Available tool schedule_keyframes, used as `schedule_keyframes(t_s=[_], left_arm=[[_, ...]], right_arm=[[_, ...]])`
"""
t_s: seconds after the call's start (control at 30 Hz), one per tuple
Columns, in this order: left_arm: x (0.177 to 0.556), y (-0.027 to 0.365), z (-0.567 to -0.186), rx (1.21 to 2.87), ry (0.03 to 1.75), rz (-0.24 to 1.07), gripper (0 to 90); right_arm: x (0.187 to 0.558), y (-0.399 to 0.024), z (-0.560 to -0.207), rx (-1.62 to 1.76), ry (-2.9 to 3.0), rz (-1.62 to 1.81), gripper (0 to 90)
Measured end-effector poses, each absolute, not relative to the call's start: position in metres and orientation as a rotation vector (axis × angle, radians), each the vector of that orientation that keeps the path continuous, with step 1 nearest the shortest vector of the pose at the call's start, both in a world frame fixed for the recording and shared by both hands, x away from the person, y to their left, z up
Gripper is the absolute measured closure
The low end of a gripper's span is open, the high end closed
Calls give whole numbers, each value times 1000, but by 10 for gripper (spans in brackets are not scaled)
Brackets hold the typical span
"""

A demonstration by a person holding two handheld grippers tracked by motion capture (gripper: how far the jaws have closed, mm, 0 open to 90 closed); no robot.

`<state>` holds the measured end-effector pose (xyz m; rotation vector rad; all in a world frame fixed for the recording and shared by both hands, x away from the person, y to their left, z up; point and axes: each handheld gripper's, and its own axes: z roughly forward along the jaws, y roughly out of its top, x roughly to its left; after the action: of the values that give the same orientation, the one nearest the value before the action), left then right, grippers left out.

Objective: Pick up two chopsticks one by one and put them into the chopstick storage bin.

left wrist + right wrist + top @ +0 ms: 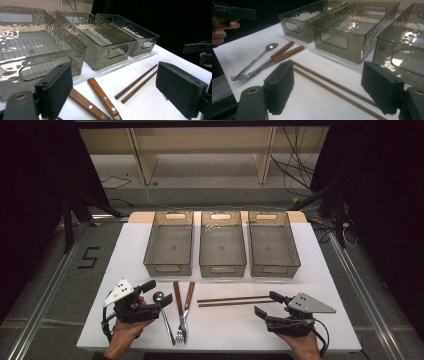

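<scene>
Wooden chopsticks [235, 300], forks [180, 312], spoon [161, 301] lie before 3 bins [222, 245], prob. for sorting; left claw [155, 292] & right claw [267, 304] both wide open, empty.

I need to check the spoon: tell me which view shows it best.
The right gripper view: the spoon lies whole there, bowl and handle, beside the two forks. The high view has it small, partly behind the left gripper. The left gripper view gives no clear sight of it.
</scene>
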<state>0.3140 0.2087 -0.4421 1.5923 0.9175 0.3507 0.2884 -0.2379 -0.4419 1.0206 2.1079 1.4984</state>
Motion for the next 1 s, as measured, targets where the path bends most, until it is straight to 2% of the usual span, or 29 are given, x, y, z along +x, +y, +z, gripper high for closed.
schedule_keyframes(t_s=[0.63, 1.0], left_arm=[[315, 209, -442, 1588, 925, 347, 135], [315, 210, -442, 1588, 924, 344, 135]], right_arm=[[305, -236, -424, 933, 2269, 1365, 278], [338, -223, -397, 798, 2441, 1201, 294]])
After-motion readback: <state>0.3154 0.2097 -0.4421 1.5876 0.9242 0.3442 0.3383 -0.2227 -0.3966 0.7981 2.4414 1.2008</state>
